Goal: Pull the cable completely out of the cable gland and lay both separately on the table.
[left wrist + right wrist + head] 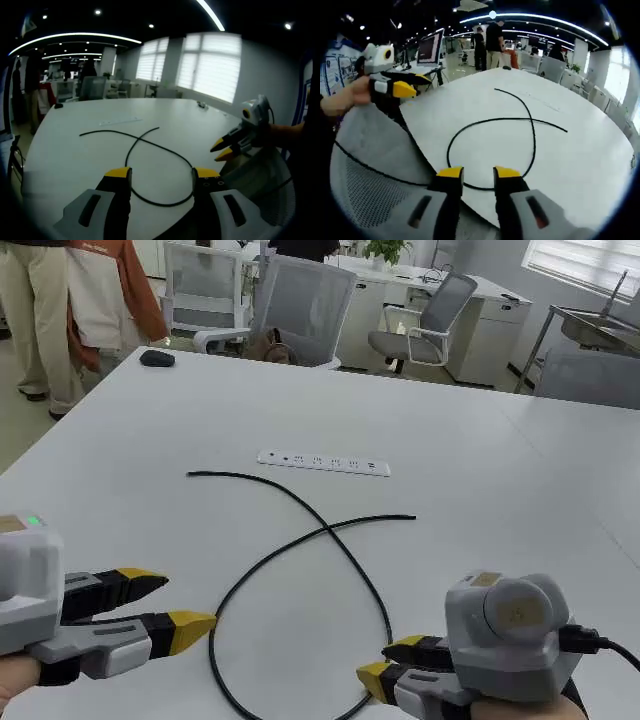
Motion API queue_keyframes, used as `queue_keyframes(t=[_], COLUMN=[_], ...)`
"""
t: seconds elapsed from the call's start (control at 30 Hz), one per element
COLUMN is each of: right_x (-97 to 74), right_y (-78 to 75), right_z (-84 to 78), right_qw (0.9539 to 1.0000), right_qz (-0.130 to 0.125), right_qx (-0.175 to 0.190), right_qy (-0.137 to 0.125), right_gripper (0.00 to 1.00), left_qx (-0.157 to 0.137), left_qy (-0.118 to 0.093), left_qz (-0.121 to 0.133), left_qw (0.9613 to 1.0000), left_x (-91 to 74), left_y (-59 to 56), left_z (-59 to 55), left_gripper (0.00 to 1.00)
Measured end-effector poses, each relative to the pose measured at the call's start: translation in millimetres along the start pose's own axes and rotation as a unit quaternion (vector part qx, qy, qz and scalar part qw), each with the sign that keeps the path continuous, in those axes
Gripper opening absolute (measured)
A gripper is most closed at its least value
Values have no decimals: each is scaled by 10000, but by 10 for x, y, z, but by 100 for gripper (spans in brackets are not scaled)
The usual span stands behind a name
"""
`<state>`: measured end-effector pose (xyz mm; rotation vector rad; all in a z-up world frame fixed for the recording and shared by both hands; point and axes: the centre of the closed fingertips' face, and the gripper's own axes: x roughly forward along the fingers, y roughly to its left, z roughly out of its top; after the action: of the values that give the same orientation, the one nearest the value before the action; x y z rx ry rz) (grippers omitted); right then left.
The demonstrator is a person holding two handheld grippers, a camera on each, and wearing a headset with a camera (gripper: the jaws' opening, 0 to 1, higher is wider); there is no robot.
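Observation:
A long black cable lies on the white table, crossing over itself once and curving into a loop toward the near edge. Its two free ends point left and right in the middle of the table. My left gripper hovers at the lower left, just left of the loop, with its yellow-tipped jaws open and empty. At the lower right, beside the loop's right side, my right gripper is open with a narrower gap and holds nothing. The left gripper view has the cable ahead of the left gripper. The right gripper view has the cable beyond the right gripper.
A white power strip lies flat behind the cable. A black mouse sits at the far left corner. Mesh office chairs stand along the far edge, and a person stands at the back left.

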<state>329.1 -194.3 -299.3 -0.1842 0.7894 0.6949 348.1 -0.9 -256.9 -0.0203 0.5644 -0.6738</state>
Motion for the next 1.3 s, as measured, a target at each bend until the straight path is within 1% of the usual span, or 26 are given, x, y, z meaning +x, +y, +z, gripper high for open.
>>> queue_keyframes(t=[0.17, 0.43, 0.7, 0.83, 1.1, 1.3], right_x=[4, 22, 25, 30, 29, 34], right_y=[2, 32, 38, 43, 31, 43], right_z=[-20, -40, -54, -75, -78, -82], right_qw=[10000, 9998, 9997, 9996, 9996, 9995], right_qz=[-1, 24, 54, 75, 58, 87], right_qx=[11, -128, -118, -130, -115, -142], right_qy=[49, 160, 194, 250, 253, 267], right_gripper=[36, 36, 35, 35, 34, 32], left_qx=[98, 75, 102, 132, 138, 155], left_qy=[112, 104, 131, 185, 179, 241], left_qz=[-52, -70, -111, -148, -153, -155], left_qw=[9999, 9999, 9998, 9996, 9996, 9995], left_x=[20, 11, 15, 23, 21, 25], left_y=[-37, -31, -49, -67, -66, -69], left_z=[-31, -31, -39, -57, -57, -84], left_gripper=[47, 46, 46, 45, 45, 44])
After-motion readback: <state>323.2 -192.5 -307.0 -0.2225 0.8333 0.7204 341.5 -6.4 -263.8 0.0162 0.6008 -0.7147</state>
